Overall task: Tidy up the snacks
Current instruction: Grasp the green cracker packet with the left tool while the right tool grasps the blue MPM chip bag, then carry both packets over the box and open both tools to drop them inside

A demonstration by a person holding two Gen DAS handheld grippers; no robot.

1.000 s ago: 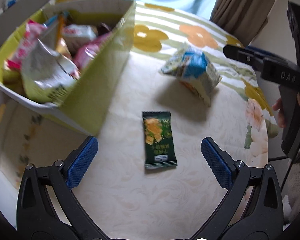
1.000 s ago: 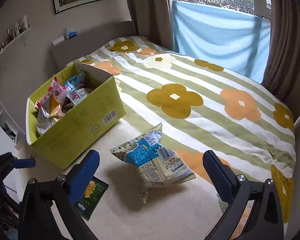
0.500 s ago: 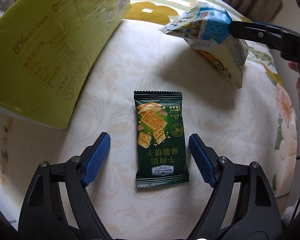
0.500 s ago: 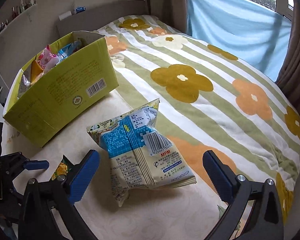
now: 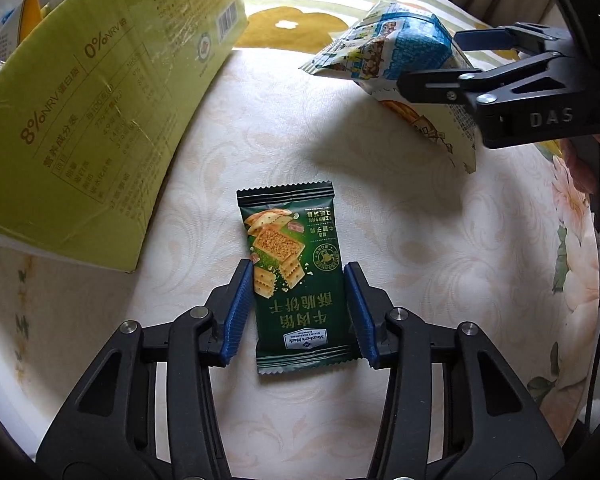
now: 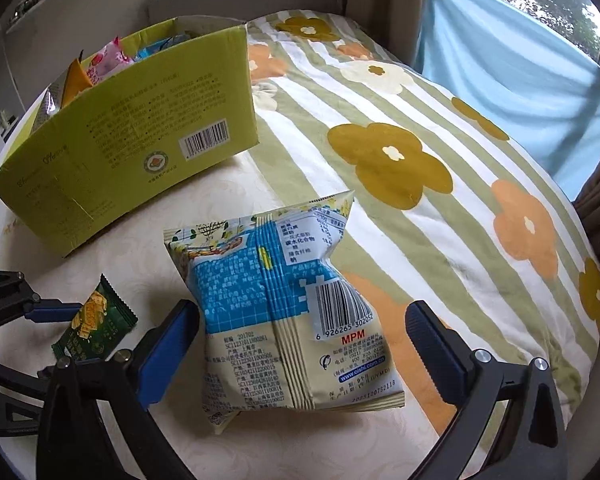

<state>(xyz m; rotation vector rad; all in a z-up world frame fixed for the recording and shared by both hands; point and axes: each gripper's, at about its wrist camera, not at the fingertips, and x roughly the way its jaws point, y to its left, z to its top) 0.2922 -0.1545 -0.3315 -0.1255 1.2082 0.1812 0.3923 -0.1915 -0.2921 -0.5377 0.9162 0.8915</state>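
The left gripper [image 5: 298, 308] sat low over the cream damask cloth [image 5: 380, 208], its blue pads [image 5: 236, 312] narrowed to either long edge of the dark green cracker packet [image 5: 296, 276], which lay flat on the cloth; the pads were at or just beside the wrapper's edges, and whether they pressed it could not be told. In the right wrist view the same green packet [image 6: 94, 326] showed at the lower left between the left gripper's fingers. The right gripper [image 6: 302, 354] was wide open, its two blue pads [image 6: 168, 354] standing on either side of the blue-and-cream puffed snack bag [image 6: 284, 312], well clear of it on the right side and close to it on the left. That bag rested barcode side up on the cloth near the edge of the striped flower-print bedspread [image 6: 388, 160]. Behind and to the left stood the yellow-green cardboard box [image 6: 132, 148], open-topped, with several snack packets [image 6: 108, 58] poking above its rim. A blue sheet [image 6: 520, 80] hung at the window beyond the bed.
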